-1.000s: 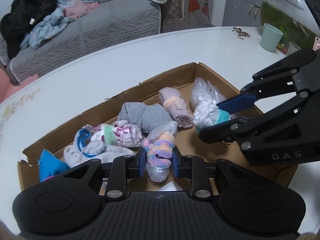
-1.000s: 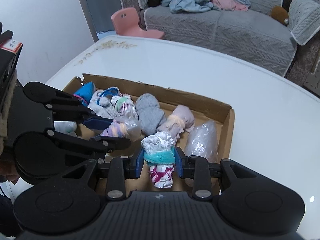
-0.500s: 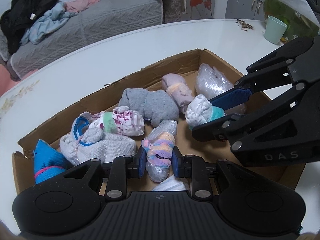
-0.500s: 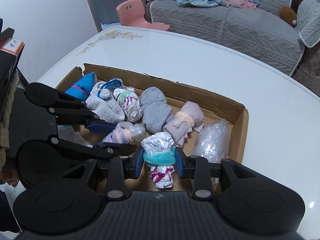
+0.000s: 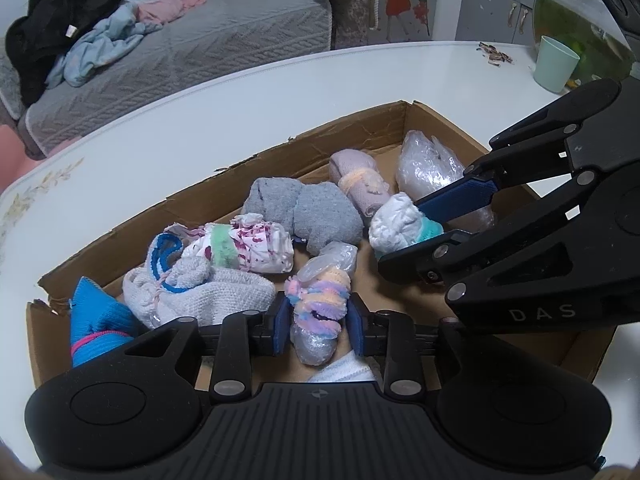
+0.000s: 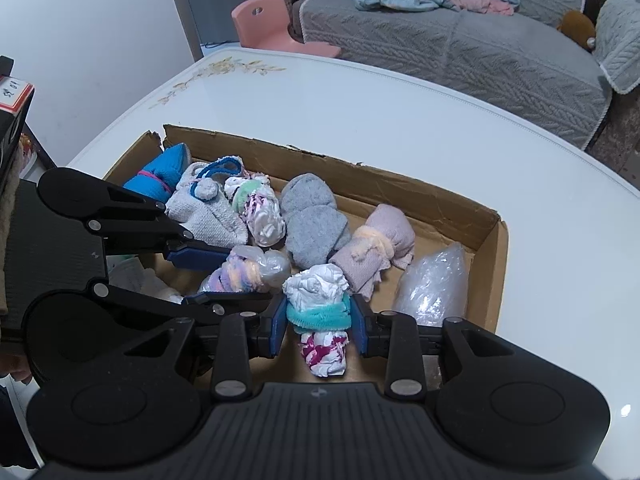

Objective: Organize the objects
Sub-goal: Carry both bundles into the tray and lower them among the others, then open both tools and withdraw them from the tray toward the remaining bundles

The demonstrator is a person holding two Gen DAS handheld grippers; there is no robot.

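Observation:
A shallow cardboard box [image 5: 320, 136] [image 6: 320, 160] lies on the white table and holds several rolled sock bundles. My left gripper [image 5: 318, 328] [image 6: 224, 276] has a pastel striped bundle in clear plastic [image 5: 320, 300] between its blue pads. Its jaws are opening, though the pads still touch the bundle's sides. My right gripper [image 6: 319, 328] [image 5: 400, 232] has a white bundle with a teal band [image 6: 320, 312] between its pads. Those jaws are opening too, still against the band. Both bundles sit low over the box floor, side by side.
Also in the box are a grey bundle [image 5: 312, 216], a mauve one [image 5: 360, 184], a plastic-wrapped one [image 5: 428, 164], a white-magenta one [image 5: 248, 248], a white knit one [image 5: 200, 292] and a blue one [image 5: 96, 328]. A green cup [image 5: 554, 64] stands far right. A sofa [image 6: 480, 40] lies beyond the table.
Both grippers have sunk deeper into the box with their bundles. The pads of both now stand slightly wider apart than before.

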